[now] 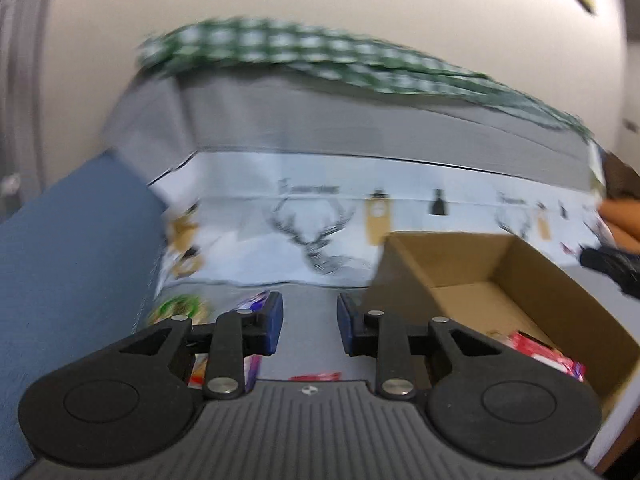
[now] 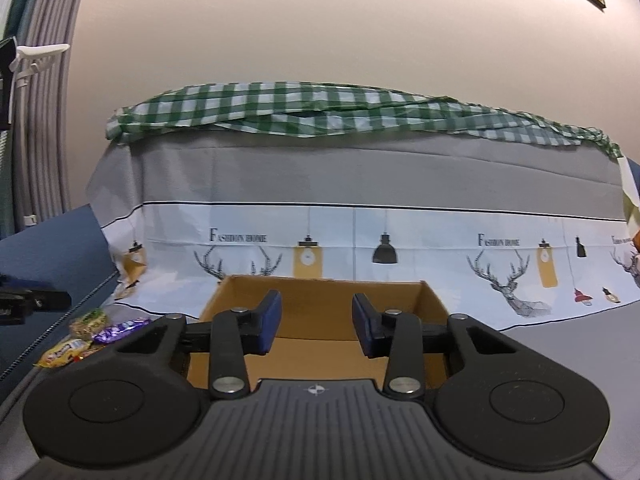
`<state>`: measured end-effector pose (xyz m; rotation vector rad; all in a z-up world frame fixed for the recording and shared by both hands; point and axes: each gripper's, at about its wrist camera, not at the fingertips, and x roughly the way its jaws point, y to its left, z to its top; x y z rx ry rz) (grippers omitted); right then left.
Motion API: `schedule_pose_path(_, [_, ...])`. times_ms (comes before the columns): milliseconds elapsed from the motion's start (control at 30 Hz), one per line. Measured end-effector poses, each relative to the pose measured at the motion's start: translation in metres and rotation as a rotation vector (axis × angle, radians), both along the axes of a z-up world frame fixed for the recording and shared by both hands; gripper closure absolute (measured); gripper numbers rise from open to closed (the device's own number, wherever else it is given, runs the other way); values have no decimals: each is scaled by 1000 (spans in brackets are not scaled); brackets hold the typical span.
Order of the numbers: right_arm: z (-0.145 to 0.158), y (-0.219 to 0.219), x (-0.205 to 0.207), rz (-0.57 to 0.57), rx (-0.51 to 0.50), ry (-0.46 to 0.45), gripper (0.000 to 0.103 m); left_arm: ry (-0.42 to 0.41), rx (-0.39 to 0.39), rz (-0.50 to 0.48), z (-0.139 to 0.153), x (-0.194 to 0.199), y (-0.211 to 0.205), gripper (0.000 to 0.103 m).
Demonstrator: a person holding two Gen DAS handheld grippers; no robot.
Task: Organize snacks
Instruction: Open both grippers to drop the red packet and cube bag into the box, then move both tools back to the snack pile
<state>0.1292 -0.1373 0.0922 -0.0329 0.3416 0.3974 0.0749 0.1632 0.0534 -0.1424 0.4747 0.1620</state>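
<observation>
An open cardboard box (image 1: 480,272) stands on the grey table to the right in the blurred left wrist view, with a red snack packet (image 1: 548,354) inside. My left gripper (image 1: 310,324) is open and empty, left of the box. A purple packet (image 1: 256,302), a green packet (image 1: 178,306) and a red packet (image 1: 316,377) lie under and around it. In the right wrist view my right gripper (image 2: 316,326) is open and empty above the box (image 2: 316,288). A green snack (image 2: 89,321), a purple bar (image 2: 120,329) and a yellow packet (image 2: 64,352) lie to its left.
A deer-print cloth (image 2: 400,240) covers a raised block behind the box, with a green checked cloth (image 2: 320,112) on top. A blue panel (image 1: 72,248) bounds the left side. A beige wall stands behind. The other gripper (image 1: 612,264) shows at the right edge.
</observation>
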Motion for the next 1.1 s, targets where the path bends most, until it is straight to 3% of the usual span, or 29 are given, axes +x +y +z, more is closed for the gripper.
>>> schedule_pose_path(233, [-1,31,-16,76,31,-13,62,124,-122,130,-19,7,49,71])
schedule_pose_path(533, [-3,100,-63,323,111,-67,64,140,-204,241,-27,2,79,71])
schedule_pose_path(767, [-41,169,-58,423,-46,100,59,185,-310,317,-42,7,100,71])
schedule_pose_path(933, [-71,207,-36,386,-112,226,42,233,-265,332,-53,18,101,66])
schedule_pose_path(1100, [-95,229,-8,329,-129,344,28,284,-97,316,-62,39,89,57])
